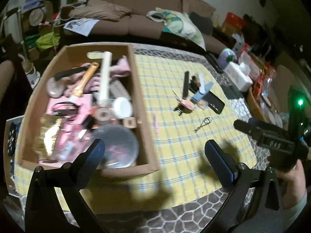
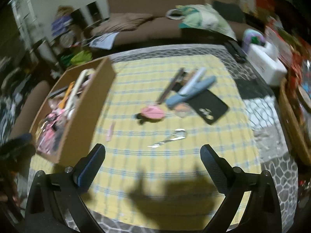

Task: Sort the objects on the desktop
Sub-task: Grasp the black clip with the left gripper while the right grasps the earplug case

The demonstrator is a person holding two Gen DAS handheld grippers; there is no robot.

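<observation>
A cardboard box (image 1: 144, 104) full of cosmetics and small items stands on the left of a yellow checked cloth (image 1: 175, 155); it also shows in the right wrist view (image 2: 85, 112). Loose on the cloth lie a pink stick (image 1: 155, 124), a metal eyelash curler (image 1: 203, 123), a pink compact (image 1: 184, 104), a blue clip (image 2: 190, 91), a black phone case (image 2: 209, 104) and a dark bar (image 1: 186, 85). My left gripper (image 1: 155, 151) is open and empty above the box's near corner. My right gripper (image 2: 152, 157) is open and empty above the cloth, short of the curler (image 2: 171, 137).
A white tissue box (image 1: 239, 75) and a wicker basket (image 2: 291, 120) stand at the table's right edge. A brown sofa (image 1: 136, 15) with a cushion lies beyond the table. Clutter and shelves fill the far left.
</observation>
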